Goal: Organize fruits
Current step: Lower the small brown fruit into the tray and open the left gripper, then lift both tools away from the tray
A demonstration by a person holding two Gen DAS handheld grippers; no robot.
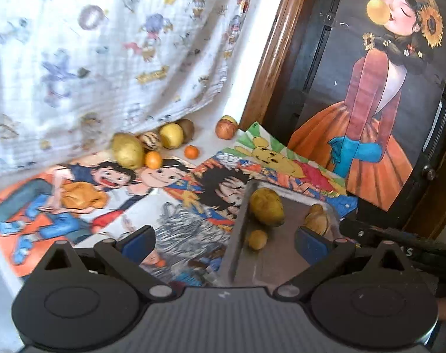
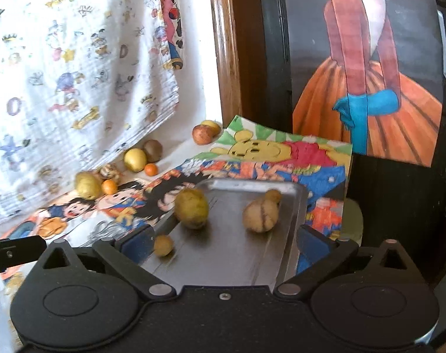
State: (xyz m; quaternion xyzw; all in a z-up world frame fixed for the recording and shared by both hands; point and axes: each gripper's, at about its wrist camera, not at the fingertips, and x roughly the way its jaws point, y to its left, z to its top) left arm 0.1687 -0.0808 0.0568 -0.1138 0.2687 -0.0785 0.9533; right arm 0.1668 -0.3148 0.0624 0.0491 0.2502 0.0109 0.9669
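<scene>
Both grippers sit low at the near edge of the table, tilted down a bit & looking across it.

Left gripper (image 1: pixel 224 242): fingers (image 1: pixel 137 242) wide apart, nothing btwn the blue pads. It sits over the left rim of the metal tray (image 1: pixel 237 235), so one pad is above the cartoon posters (image 1: pixel 84 194), the other above the tray floor. The right gripper's black body pokes in at its right edge.

Right gripper (image 2: pixel 225 242): fingers (image 2: pixel 314 244) also spread wide, empty, straddling the near part of the tray (image 2: pixel 231 253). No pad touches fruit.

In the tray: big yellow-green fruit (image 2: pixel 191 208) at left, a small round one (image 2: pixel 163 245) near the left pad, a tan fruit w/ a dark seam (image 2: pixel 261 216) at right, another small one (image 2: pixel 273 196) just behind it.

Rest of the fruit is still on the table at the back, by the hanging printed cloth (image 2: pixel 75 73): a big yellow one (image 1: pixel 127 150), two small oranges (image 1: pixel 153 159) (image 1: pixel 191 151), a striped one (image 1: pixel 150 140), a yellow apple (image 1: pixel 171 135), a brown kiwi-like one (image 1: pixel 187 128). Two reddish/yellow ones (image 1: pixel 225 128) sit apart by the wooden frame (image 1: pixel 270 58).
</scene>
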